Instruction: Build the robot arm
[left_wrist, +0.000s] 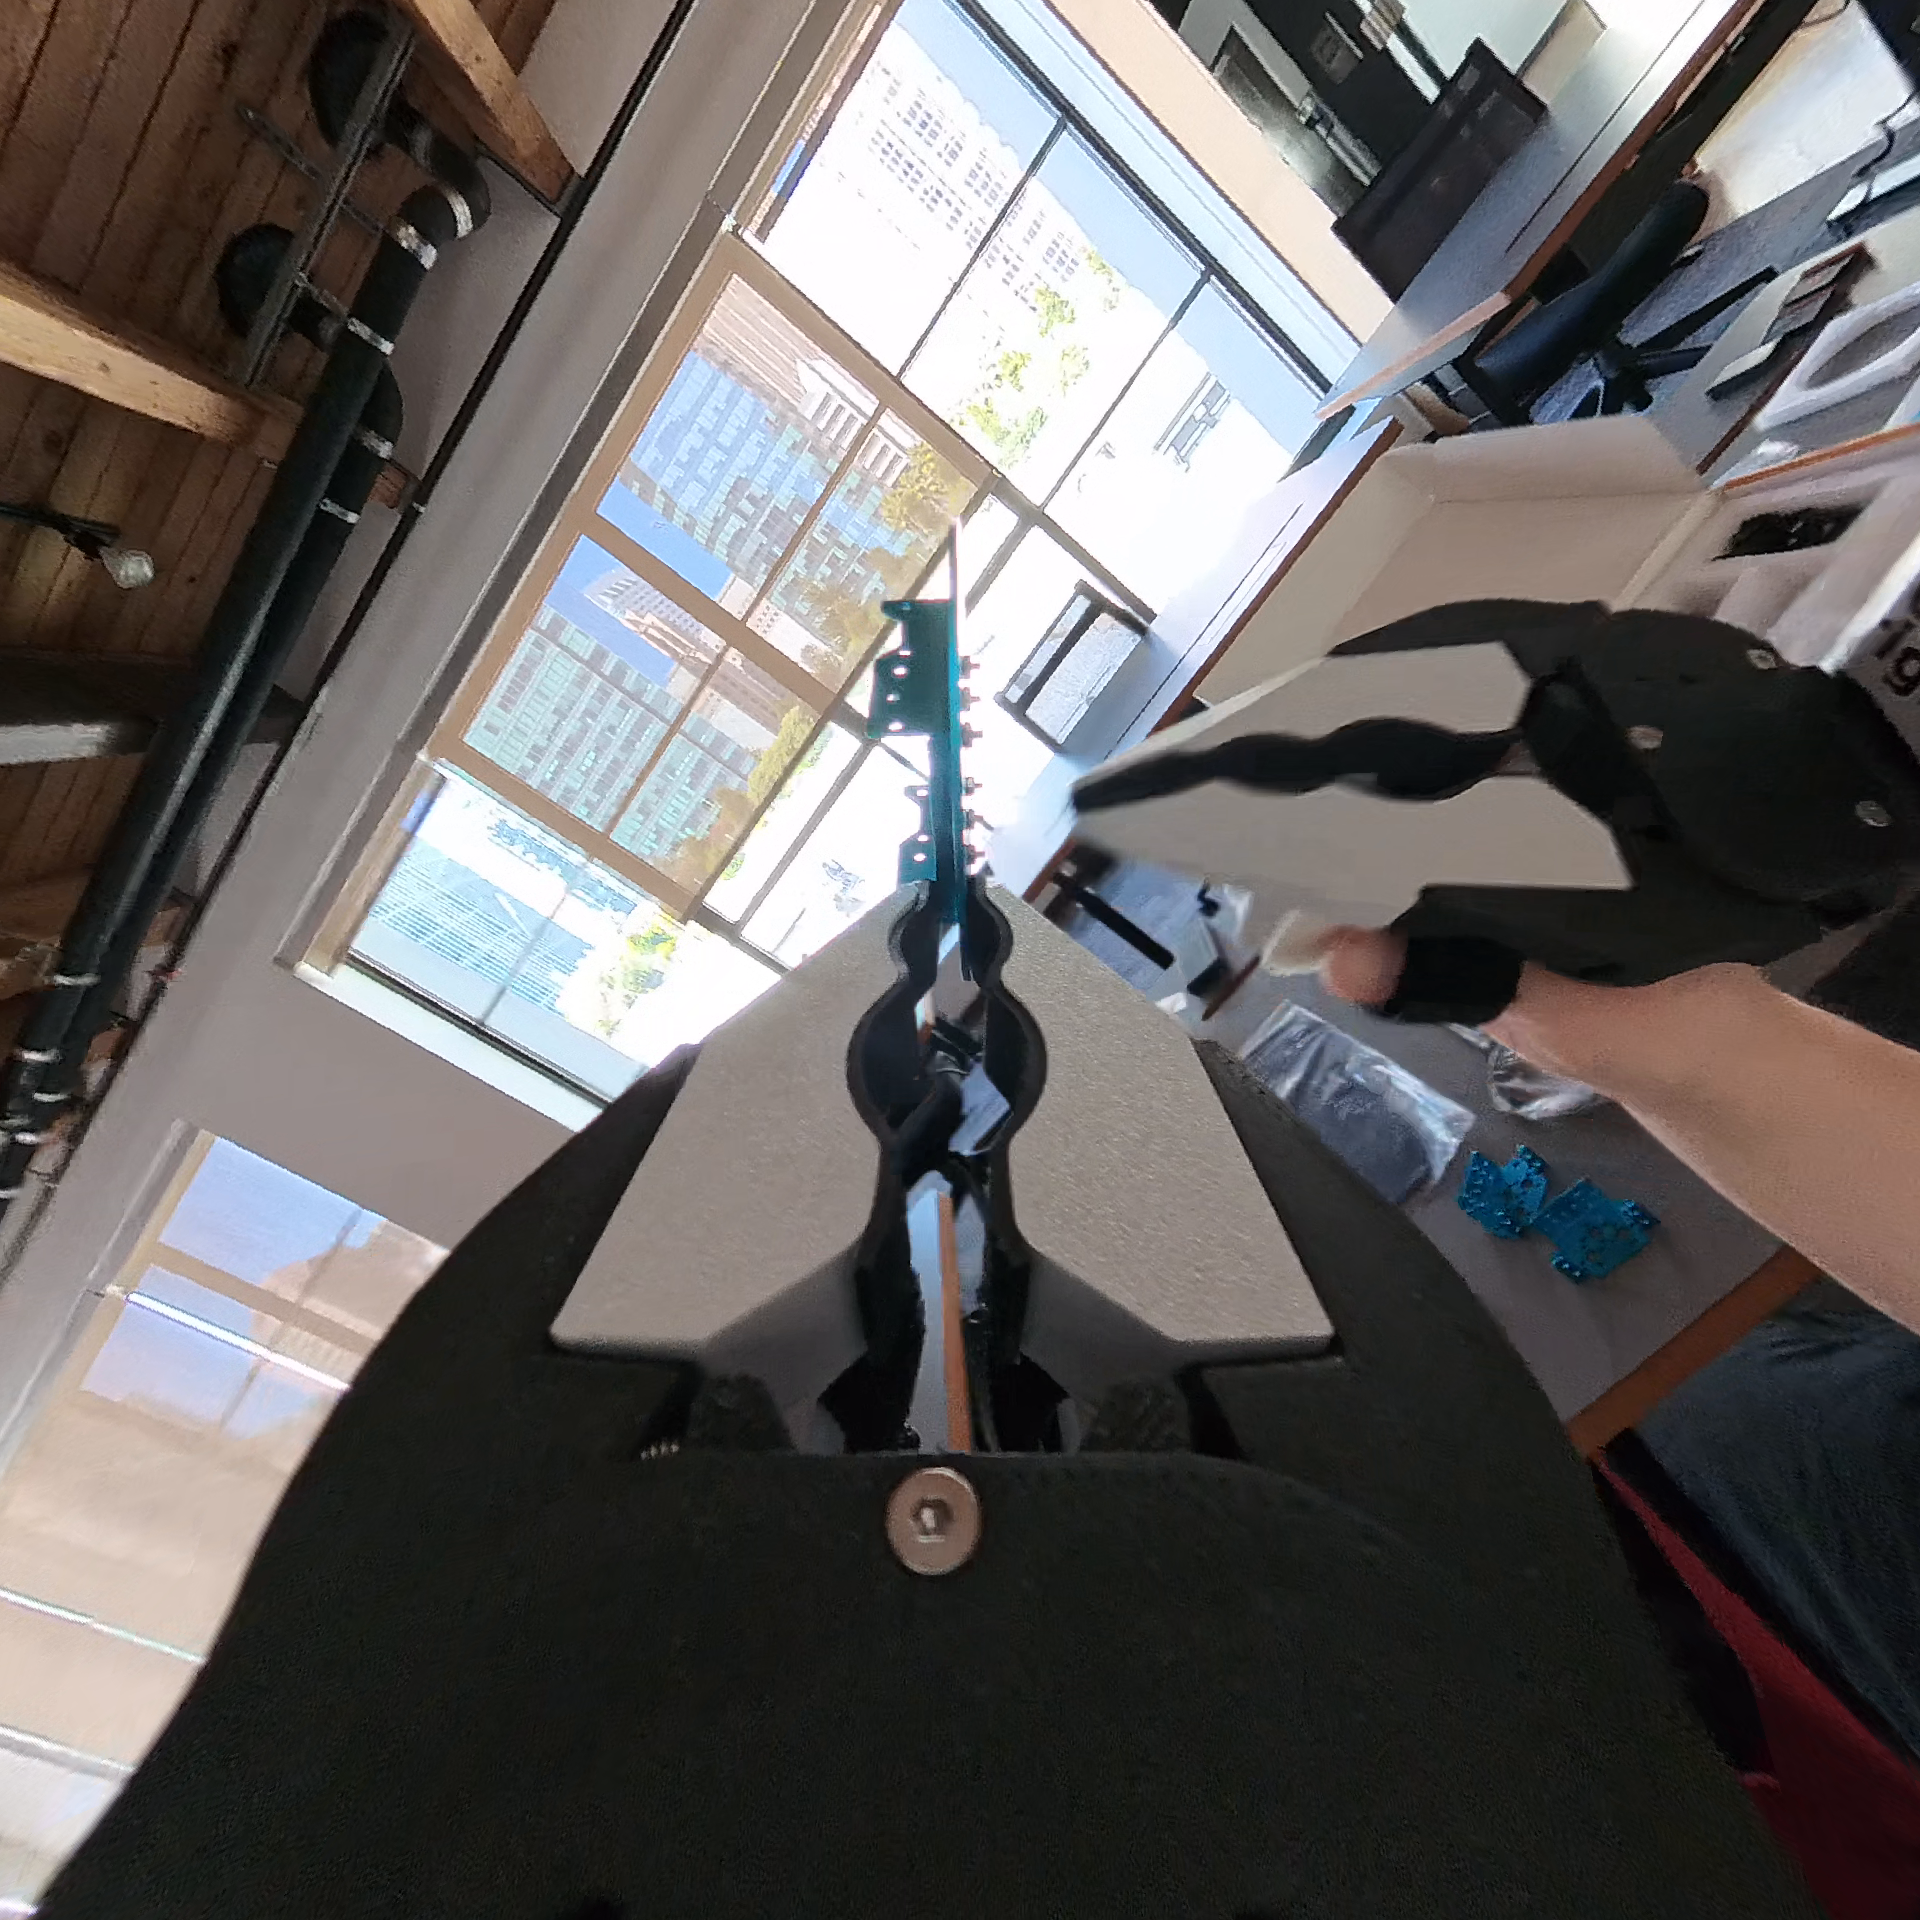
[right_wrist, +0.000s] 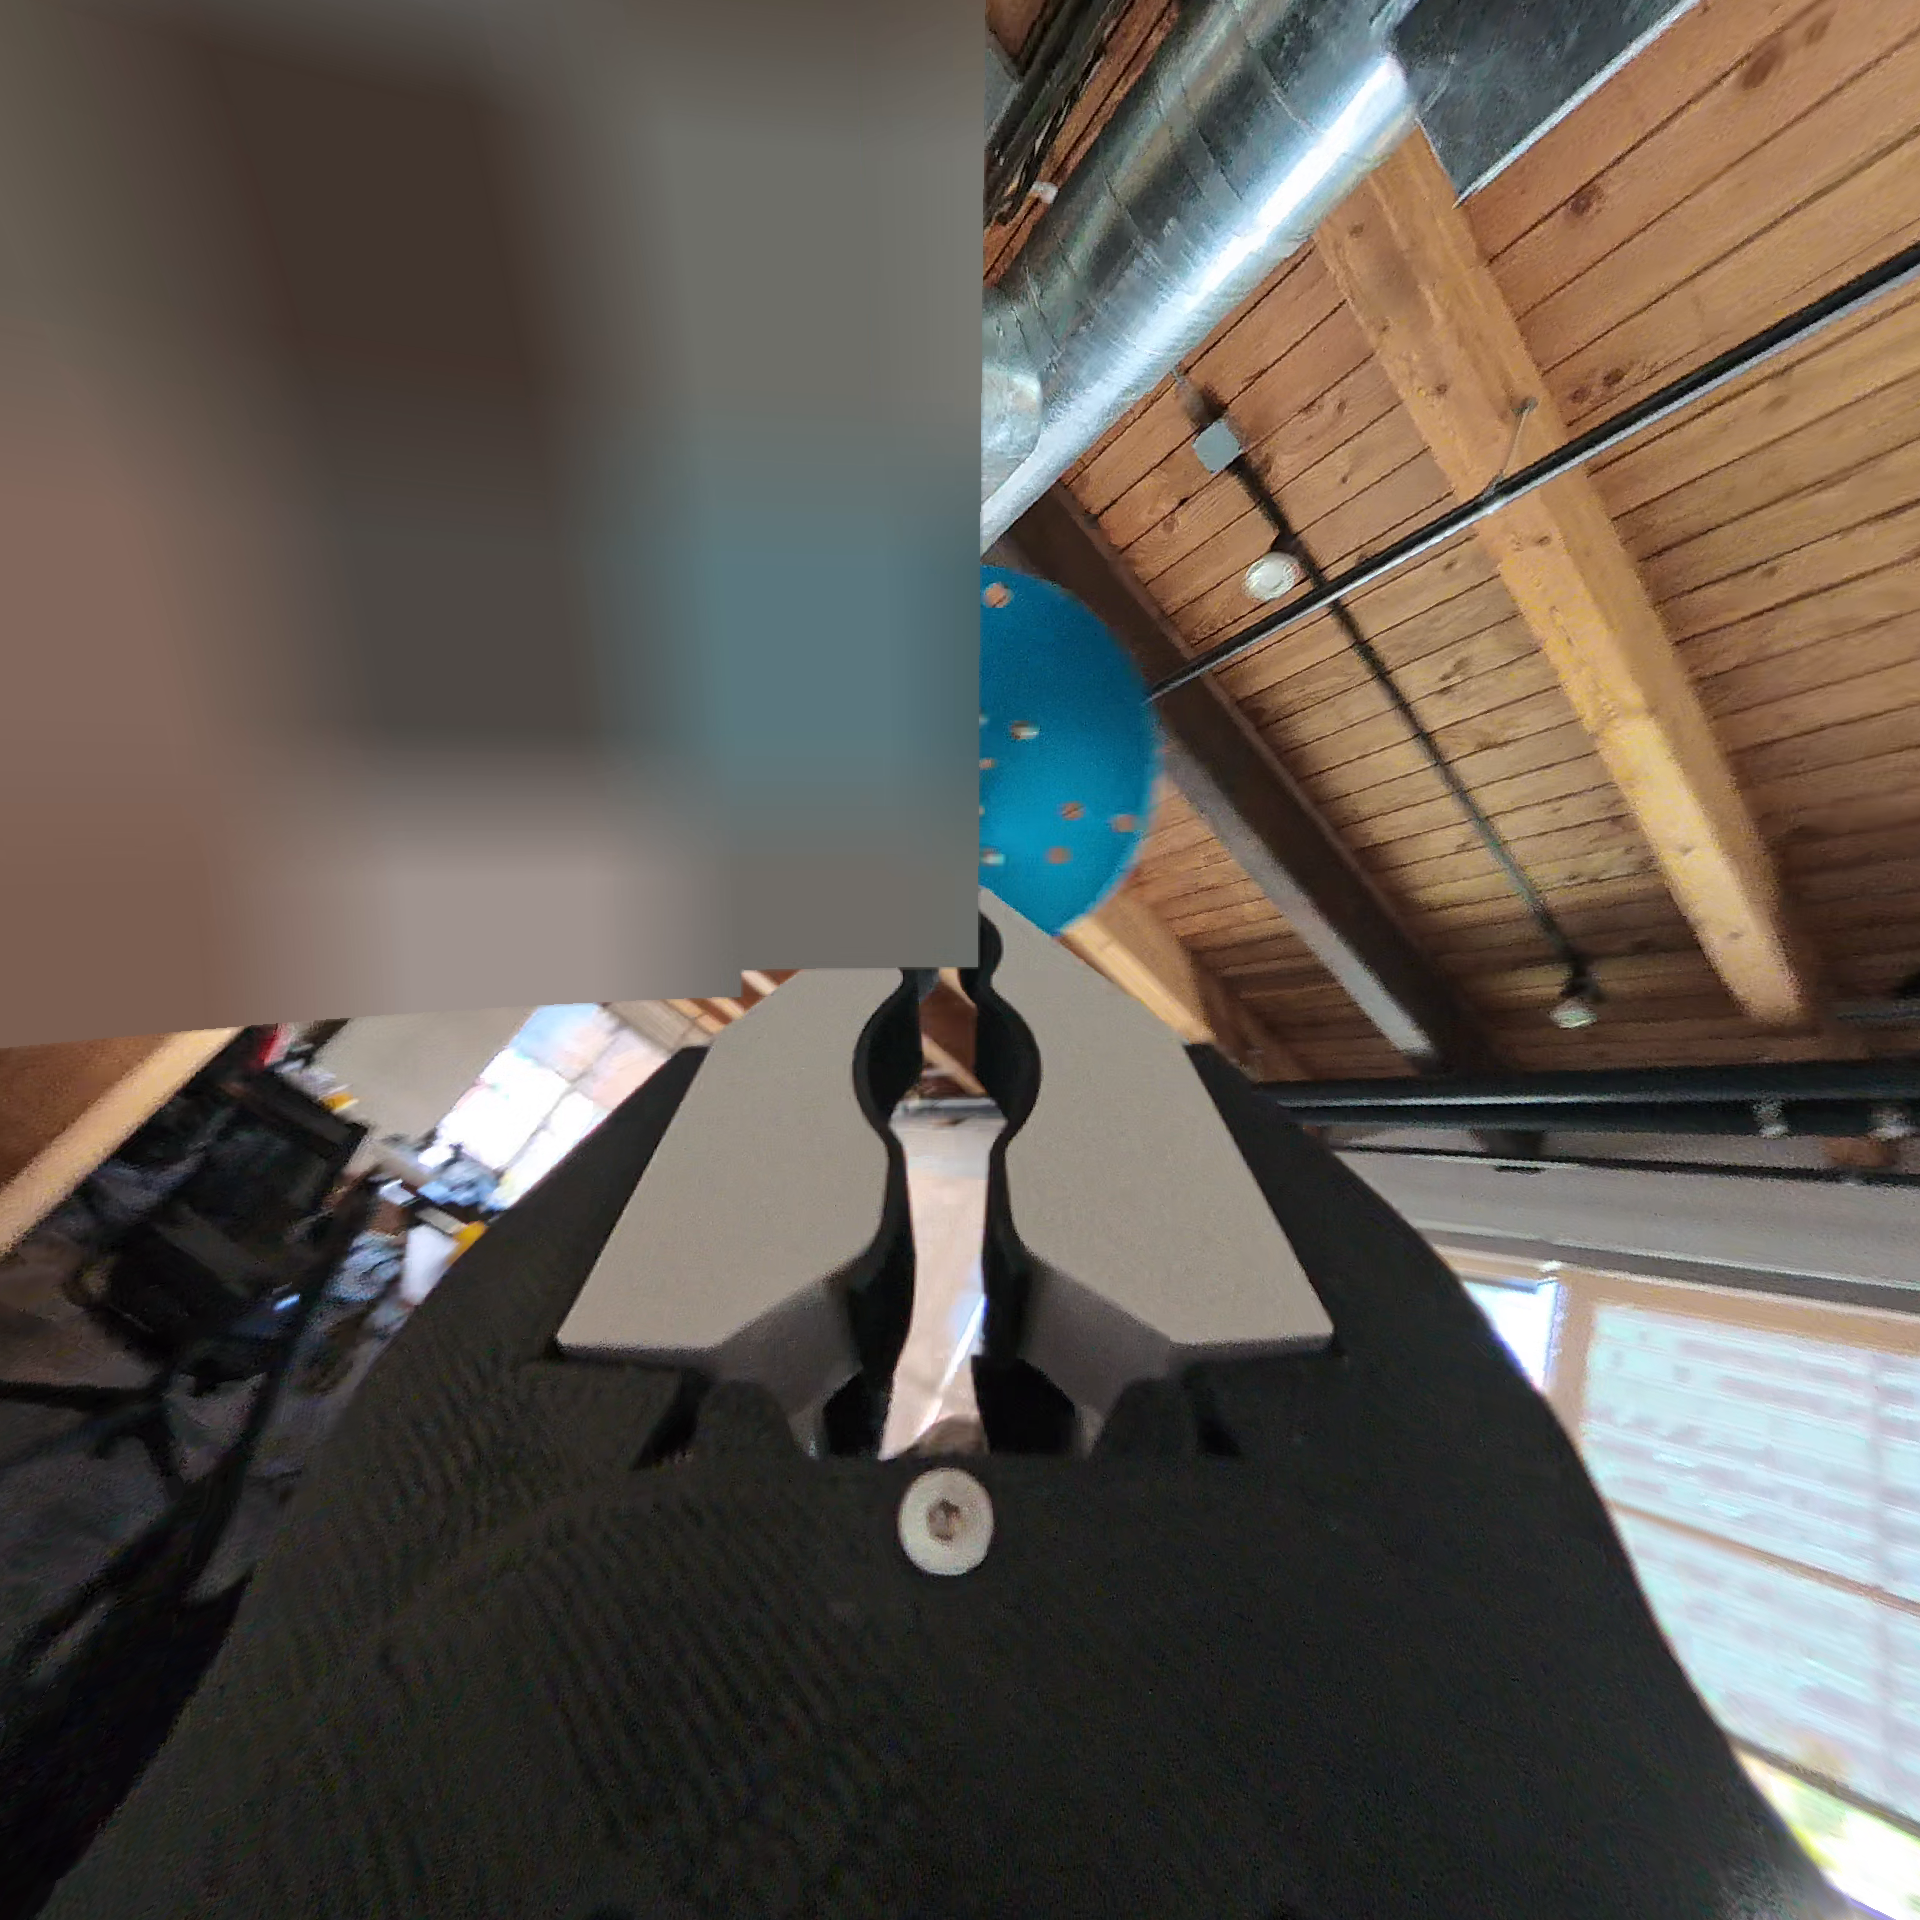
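Observation:
My left gripper points up at a window and is shut on a teal perforated metal plate. The plate is seen edge-on, with small brackets on its left and screw ends on its right. My right gripper, held by a hand in a black fingerless glove, comes in from the right. Its fingers are together and its tips are just right of the plate, apart from it. In the right wrist view my right gripper is shut, and the plate shows as a blue round face with holes just beyond the tips.
Blue perforated brackets and clear plastic bags lie on the grey table at the lower right. White boxes stand behind. A bare forearm crosses the right side. Wooden ceiling and a metal duct are overhead. My left and right fingertips are right by each other.

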